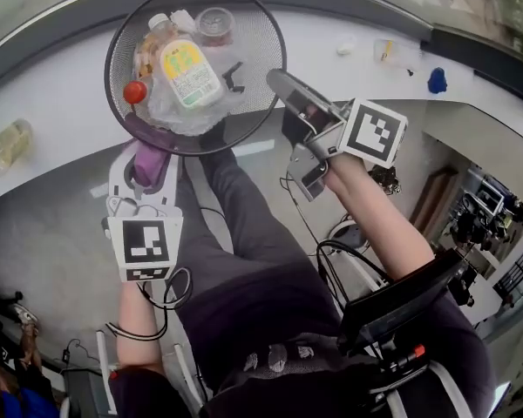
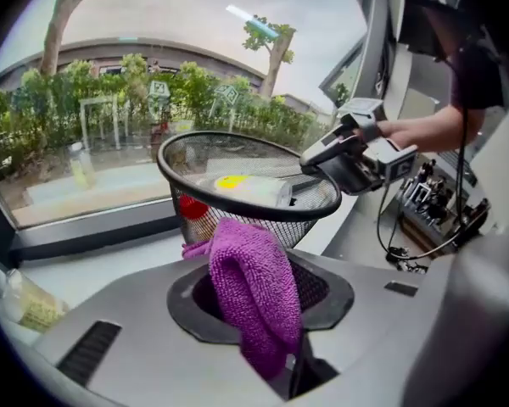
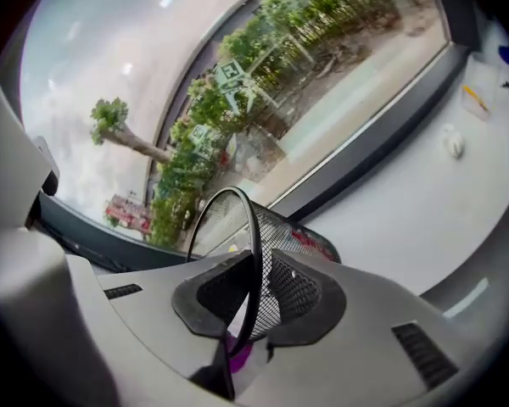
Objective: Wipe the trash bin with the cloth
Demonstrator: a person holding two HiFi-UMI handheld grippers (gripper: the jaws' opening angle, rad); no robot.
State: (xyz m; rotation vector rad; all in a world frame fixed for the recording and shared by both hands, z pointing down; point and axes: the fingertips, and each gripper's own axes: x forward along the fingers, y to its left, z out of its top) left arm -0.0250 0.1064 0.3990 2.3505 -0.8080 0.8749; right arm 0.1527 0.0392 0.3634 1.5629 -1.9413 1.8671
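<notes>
A black mesh trash bin stands on the white ledge, with bottles and wrappers inside, among them one with a yellow label. My left gripper is shut on a purple cloth, which lies against the bin's near left side. In the left gripper view the cloth hangs folded between the jaws, just below the bin. My right gripper clamps the bin's right rim. In the right gripper view the rim and mesh wall pass between its pads.
A plastic bottle lies on the ledge at far left. A blue object and small bits sit at the far right. A window runs behind the ledge. Cables and equipment stand right of the person's legs.
</notes>
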